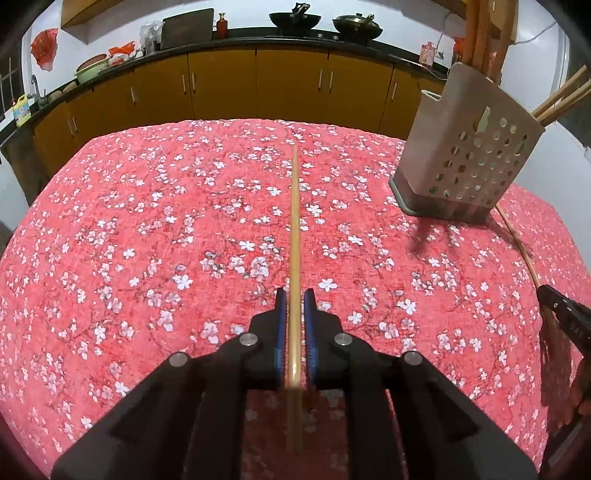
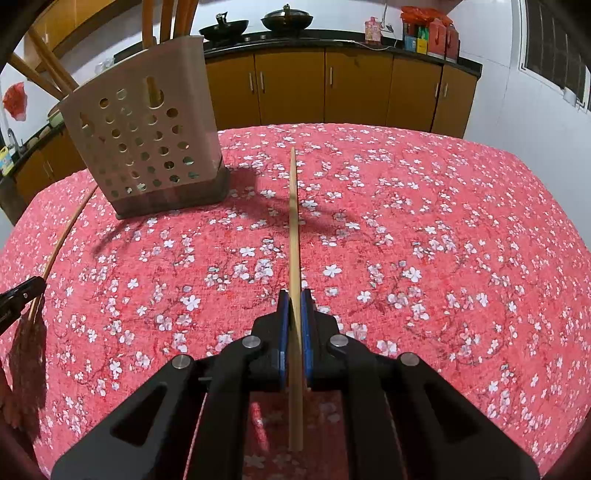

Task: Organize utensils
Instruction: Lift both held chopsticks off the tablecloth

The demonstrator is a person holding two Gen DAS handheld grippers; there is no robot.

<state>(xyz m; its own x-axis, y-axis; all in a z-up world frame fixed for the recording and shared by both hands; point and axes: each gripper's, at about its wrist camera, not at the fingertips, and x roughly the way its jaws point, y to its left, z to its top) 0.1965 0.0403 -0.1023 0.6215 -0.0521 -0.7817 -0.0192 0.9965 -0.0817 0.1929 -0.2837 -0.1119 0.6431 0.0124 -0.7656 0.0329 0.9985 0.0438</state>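
Here, the left gripper (image 1: 294, 314) has its jaws clamped on a wooden chopstick (image 1: 294, 229), the blue pads pressed against its sides. The stick runs straight forward from the jaws, its far tip out over the middle of the desk (image 1: 147, 221), which wears a red cloth printed with white blossoms.

The right gripper (image 2: 294, 314) does the same: its jaws are closed tight on a second chopstick (image 2: 293, 229), which likewise points straight ahead above the cloth.

Between the two grippers, toward the far side of the desk, stands a beige utensil holder (image 1: 465, 147) with round holes in its wall and a dark base. Several wooden chopsticks (image 2: 166, 22) already stand in it, their ends leaning out above the rim. Each gripper shows at the edge of the other's view, with its stick slanting toward the holder.

Beyond the desk runs a dark kitchen counter (image 1: 258, 40) over yellow-brown cabinet doors (image 1: 221, 85). Two black woks (image 1: 294, 18) sit on it, along with a red bottle (image 1: 221, 24) and a cutting board (image 1: 186, 27) leaning on the wall.
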